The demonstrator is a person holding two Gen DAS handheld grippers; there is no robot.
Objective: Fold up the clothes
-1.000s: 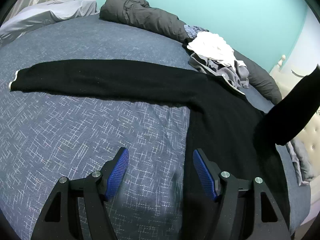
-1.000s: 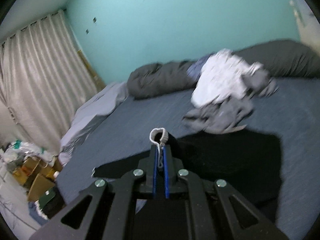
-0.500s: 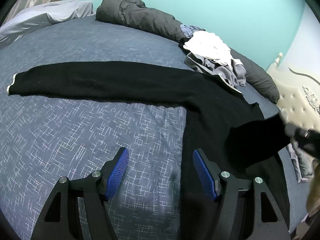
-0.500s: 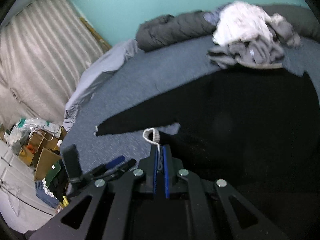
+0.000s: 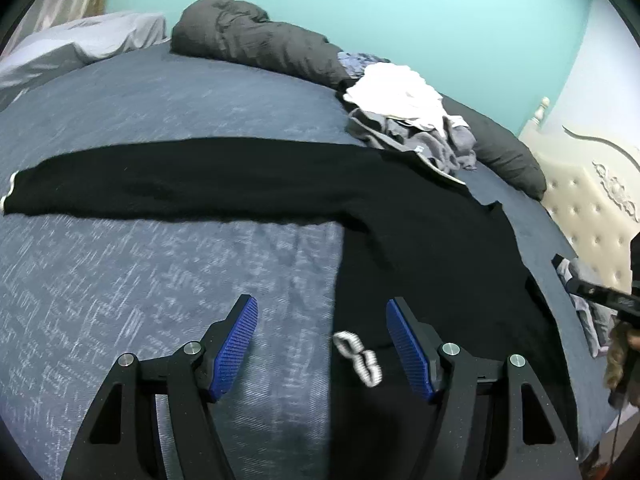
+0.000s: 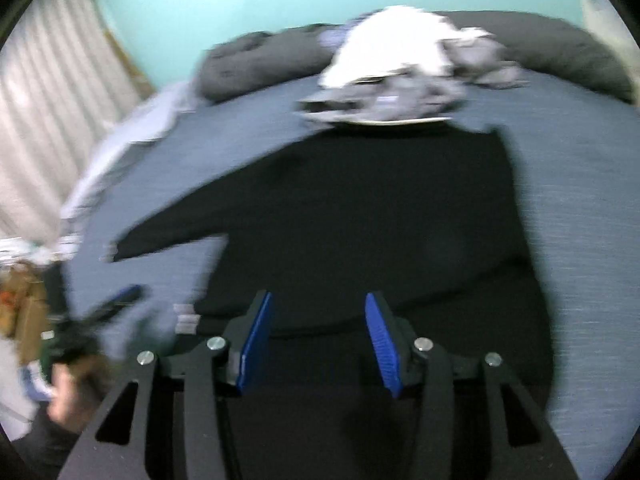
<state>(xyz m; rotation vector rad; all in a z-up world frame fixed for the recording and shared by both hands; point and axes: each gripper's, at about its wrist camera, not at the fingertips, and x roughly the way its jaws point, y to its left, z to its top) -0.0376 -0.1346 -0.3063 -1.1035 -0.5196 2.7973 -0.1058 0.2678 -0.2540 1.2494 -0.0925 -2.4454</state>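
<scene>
The long-sleeved black knit sweater (image 5: 420, 232) lies flat on the bed with the dark blue patterned cover (image 5: 160, 280); all positions below are given relative to this sweater.

Its one sleeve extends straight across the bed cover to a white-edged cuff at the far left of the left wrist view. The other sleeve is folded across the lower body of the sweater, and its white ribbed cuff (image 5: 358, 358) rests at the sweater's near edge.

The left hand-held gripper (image 5: 322, 348) hovers over that near edge with its blue pads wide apart. The white ribbed cuff shows between them; neither pad touches it.

The right hand-held gripper (image 6: 318, 336) is above the sweater's lower body. Its jaws have just been opening and now stand apart, with nothing clamped between the blue pads. This view is motion-blurred.

Beyond the sweater's collar sits a crumpled pile of white and grey garments (image 5: 408, 120). Behind that pile, a rolled dark grey duvet (image 5: 256, 44) lies along the turquoise wall (image 5: 400, 8).
</scene>
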